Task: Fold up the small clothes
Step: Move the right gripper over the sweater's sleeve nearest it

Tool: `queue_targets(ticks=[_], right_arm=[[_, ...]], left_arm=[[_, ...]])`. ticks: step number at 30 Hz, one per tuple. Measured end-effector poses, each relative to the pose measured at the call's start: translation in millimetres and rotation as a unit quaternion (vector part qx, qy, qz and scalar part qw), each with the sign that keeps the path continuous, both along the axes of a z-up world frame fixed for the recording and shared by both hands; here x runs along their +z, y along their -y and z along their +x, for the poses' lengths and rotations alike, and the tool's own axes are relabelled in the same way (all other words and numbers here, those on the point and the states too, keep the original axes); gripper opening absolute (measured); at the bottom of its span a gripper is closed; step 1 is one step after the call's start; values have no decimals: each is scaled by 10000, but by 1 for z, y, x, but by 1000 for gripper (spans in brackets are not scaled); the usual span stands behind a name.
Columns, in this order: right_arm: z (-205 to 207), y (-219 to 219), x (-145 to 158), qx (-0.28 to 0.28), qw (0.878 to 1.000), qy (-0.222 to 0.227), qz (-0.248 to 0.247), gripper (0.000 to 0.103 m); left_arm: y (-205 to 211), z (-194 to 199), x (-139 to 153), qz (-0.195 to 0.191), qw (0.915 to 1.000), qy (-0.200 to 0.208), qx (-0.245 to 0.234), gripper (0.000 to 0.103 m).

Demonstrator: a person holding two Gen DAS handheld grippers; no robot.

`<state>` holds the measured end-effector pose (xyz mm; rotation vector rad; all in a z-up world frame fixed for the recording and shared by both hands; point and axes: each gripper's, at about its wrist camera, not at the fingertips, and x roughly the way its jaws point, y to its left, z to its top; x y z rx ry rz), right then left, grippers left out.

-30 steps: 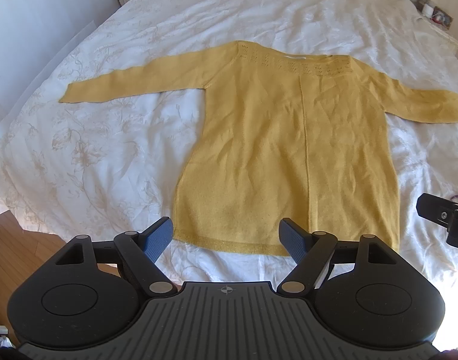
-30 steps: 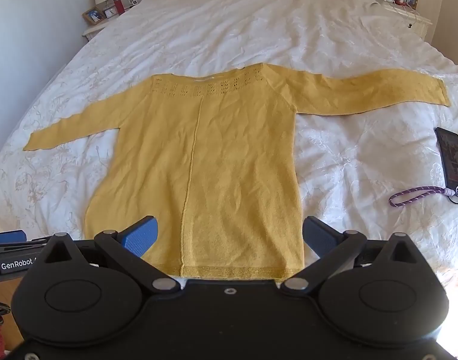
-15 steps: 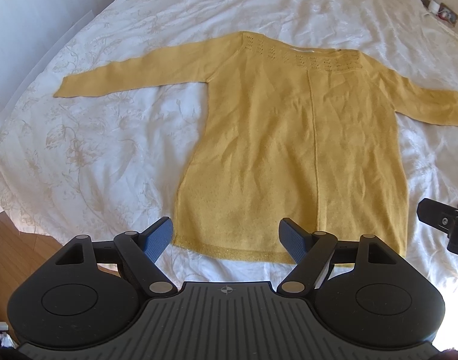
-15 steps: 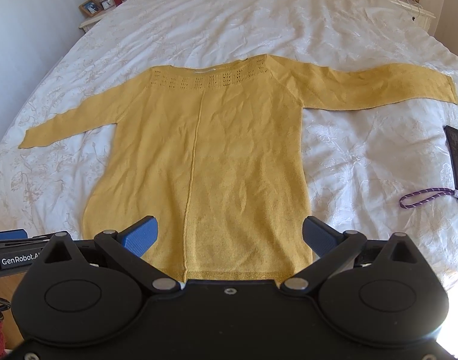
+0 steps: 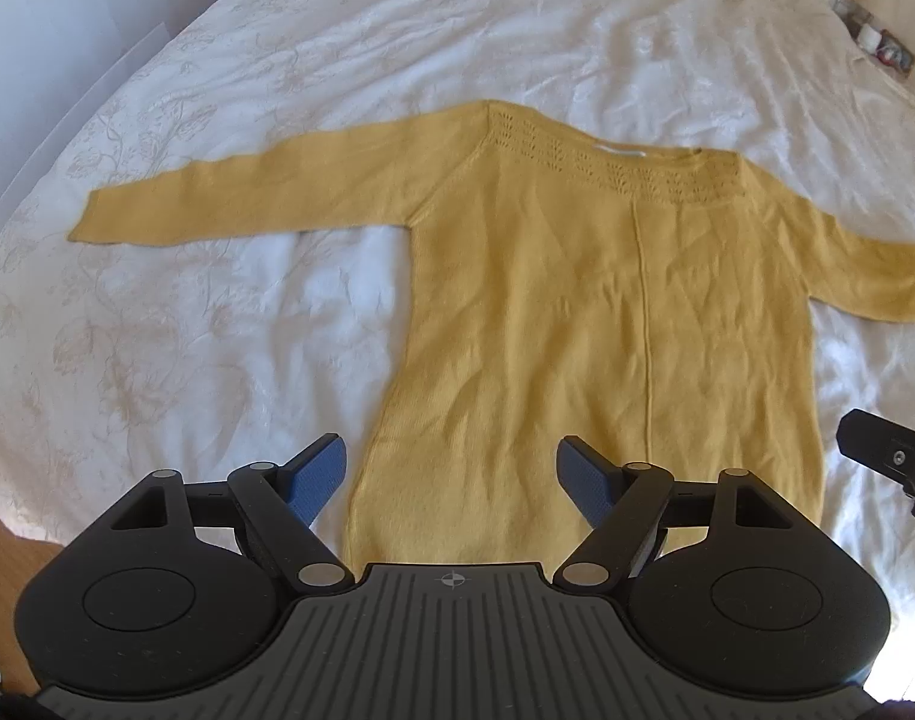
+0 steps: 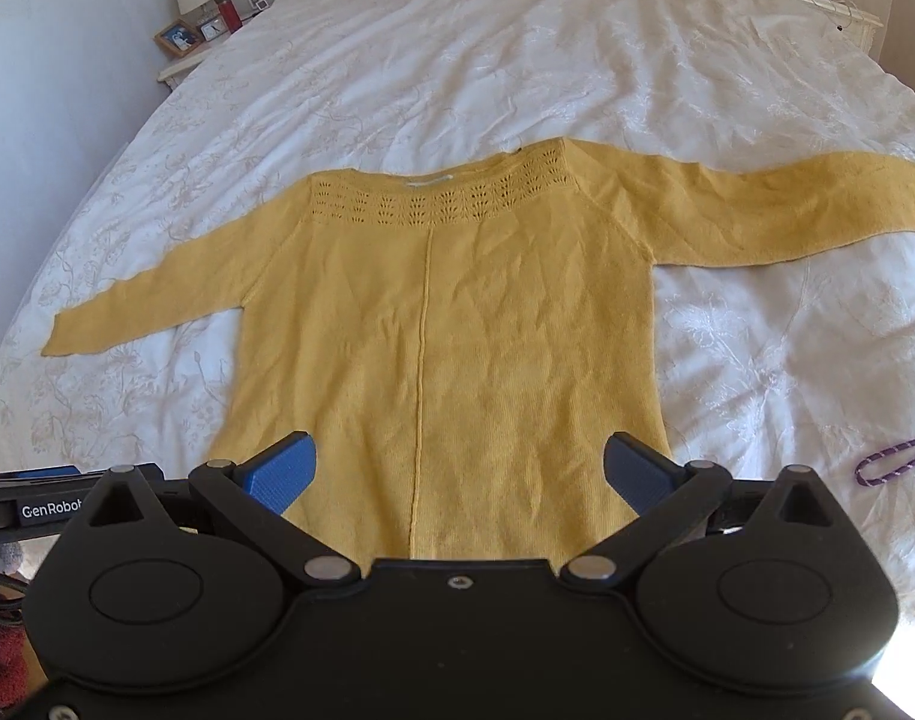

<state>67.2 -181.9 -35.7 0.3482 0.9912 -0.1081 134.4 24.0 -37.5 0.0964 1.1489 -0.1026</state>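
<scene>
Sweater (image 5: 607, 324), mustard yellow, lay flat on the white bed (image 5: 217, 312), sleeves out to both sides. Both pairs of blue fingers were spread wide and empty: the left gripper (image 5: 451, 474) hung over the sweater's lower left side, the right gripper (image 6: 457, 468) over its lower right part, the hem hidden under both tools. To fold well, I thought each should pinch only knit, not bedspread, and lift together. A purple cord (image 6: 895, 459) lay well apart.

The sweater (image 6: 445, 330) lies flat on the bed (image 6: 517, 60), sleeves spread left and right, neckline farthest away. A cord (image 6: 895, 461) lies to its right.
</scene>
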Motion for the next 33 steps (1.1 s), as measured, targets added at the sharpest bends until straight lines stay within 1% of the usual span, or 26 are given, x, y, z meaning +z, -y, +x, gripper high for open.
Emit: queue_targets(ticks=[1,3,6,10,12,14,17,20,22,24,28,30,33], right_arm=[[7,1,3,-41,9999,113,33,102],[17,3,9,-136,9993,348,-55,102],[27,6,21,-288,9960,797,-299,102],[33,11,41,-584,9842,1512,-714,102],[35,16,46,-740,9776,1760,-891,102],[39,23,47,-920,9717,1898,-1067,102],[45,37,44,-1131,9669,1930,-1229,102],[49,56,39,-1242,9635,1981,-1302,102],[50,70,36,-1295,9600,2059,-1387,102],[57,86,31,-1266,9623,1918,-1455,102],[65,125,18,-1030,9686,1568,-1632,102],[68,151,8,-905,9721,1337,-1703,102],[69,191,-3,-825,9764,1082,-1679,101]], left_arm=[[0,7,2,-71,9999,102,-23,77],[0,20,7,-174,9993,323,-110,77],[4,37,13,-285,9970,635,-340,77],[14,58,19,-420,9908,983,-829,77],[20,67,21,-378,9876,1143,-1011,77],[27,74,22,-333,9851,1273,-1109,77],[35,82,23,-352,9824,1403,-1181,77],[41,80,24,-594,9768,1601,-1290,77],[48,79,23,-706,9756,1628,-1293,77],[55,78,20,-705,9778,1570,-1194,77],[73,77,15,-535,9846,1401,-899,77],[83,76,11,-568,9884,1217,-703,77],[102,76,3,-626,9927,794,-652,77]])
